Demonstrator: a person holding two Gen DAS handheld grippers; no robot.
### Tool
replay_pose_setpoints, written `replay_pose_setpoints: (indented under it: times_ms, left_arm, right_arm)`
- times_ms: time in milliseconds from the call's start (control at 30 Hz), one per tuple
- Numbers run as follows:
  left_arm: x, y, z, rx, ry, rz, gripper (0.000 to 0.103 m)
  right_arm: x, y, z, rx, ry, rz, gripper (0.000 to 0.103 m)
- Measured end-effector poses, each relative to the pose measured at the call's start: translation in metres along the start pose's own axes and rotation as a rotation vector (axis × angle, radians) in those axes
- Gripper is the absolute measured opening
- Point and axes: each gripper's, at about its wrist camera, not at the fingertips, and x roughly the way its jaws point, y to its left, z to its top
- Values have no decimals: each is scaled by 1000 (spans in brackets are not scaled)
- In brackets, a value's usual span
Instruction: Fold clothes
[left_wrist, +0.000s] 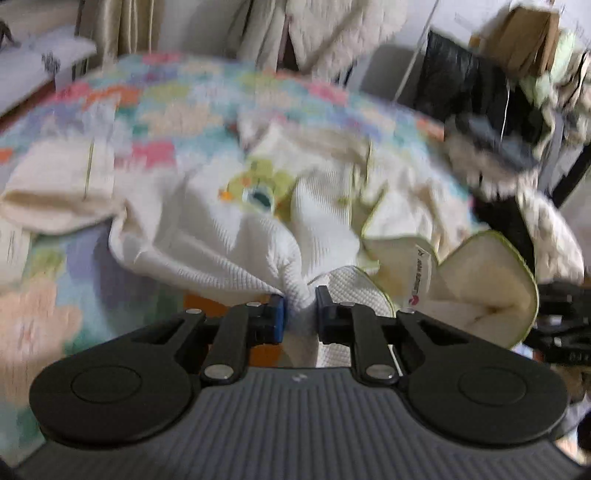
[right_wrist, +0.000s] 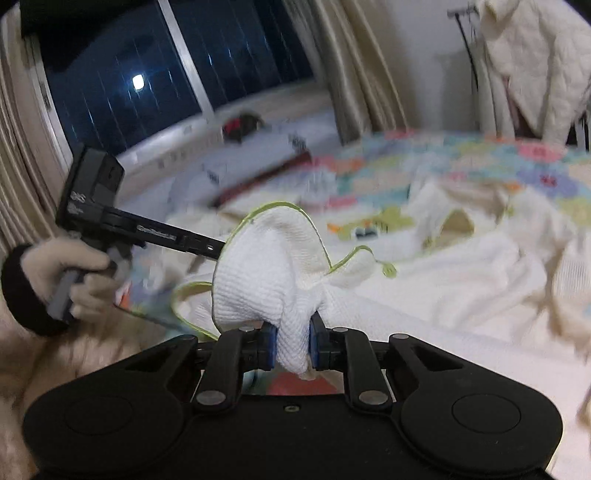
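Note:
A white waffle-knit garment (left_wrist: 229, 229) with green piping and a green printed patch lies crumpled on a pastel patchwork bedspread (left_wrist: 173, 110). My left gripper (left_wrist: 300, 302) is shut on a bunched fold of its near edge. In the right wrist view the same white garment (right_wrist: 424, 288) spreads to the right, and my right gripper (right_wrist: 291, 345) is shut on another bunched part with green-piped trim. The left gripper's body (right_wrist: 122, 225) shows at the left, held by a gloved hand (right_wrist: 66, 273). Both views are motion-blurred.
A cream quilted coat (right_wrist: 535, 62) hangs at the back. Curtains (right_wrist: 362, 70) and a dark window (right_wrist: 147, 66) stand behind a white ledge with small items. Dark clothes and boxes pile at the right of the bed (left_wrist: 491, 96). A cream cloth (left_wrist: 55, 192) lies at the left.

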Motion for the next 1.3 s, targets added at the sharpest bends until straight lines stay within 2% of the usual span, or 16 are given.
replay_pose_setpoints:
  times_ms: [100,167,200,233,300,367,467,567,667,767,833,933,1067,1100,1167,1300]
  left_arm:
    - [20,4,-23,-3,104,54,20]
    - [34,7,-38,-5,174,91,24]
    - [35,8,-42,-4,186,105,26]
    - [28,6,-41,0,163,114,30]
    - [4,2,-35,16,93,130,39]
    - [-22,-3,-27,36,17,155,53]
    - [-62,-5,-15,62,-107,226,61]
    - [-91,2,-3,44,-203,287,63]
    - [-120,9,17,36,-311,361,64]
    - [-149,12,39,49,-411,456,69]
    - [-172,15,55,52,-475,493,70]
    - [-202,16,79,68,-556,547,73]
    - [-228,11,103,104,-623,614,81]
    - [-231,10,108,113,-617,608,82]
    - [-229,8,112,134,-561,538,83]
    - [-194,1,107,161,-433,326,84]
  right_arm:
    - [-12,10,-7,17,20,54,22]
    - [-7,14,-12,12,47,27,26]
    - [-12,19,-11,3,30,19,27]
    - [-23,22,-8,-2,4,19,28]
    - [-50,28,2,-20,-50,12,39]
    - [-82,32,14,-49,-105,-6,45]
    - [-122,34,31,-80,-161,-65,49]
    - [-154,33,46,-92,-218,-122,50]
    - [-191,24,66,-46,-295,-124,50]
    - [-220,22,87,0,-347,-91,50]
    - [-242,28,101,11,-366,-64,50]
    - [-267,40,125,48,-369,-16,50]
    - [-285,56,154,76,-320,18,54]
    - [-283,61,160,64,-299,13,56]
    - [-273,68,167,36,-252,-20,62]
    - [-232,64,168,-18,-138,-78,64]
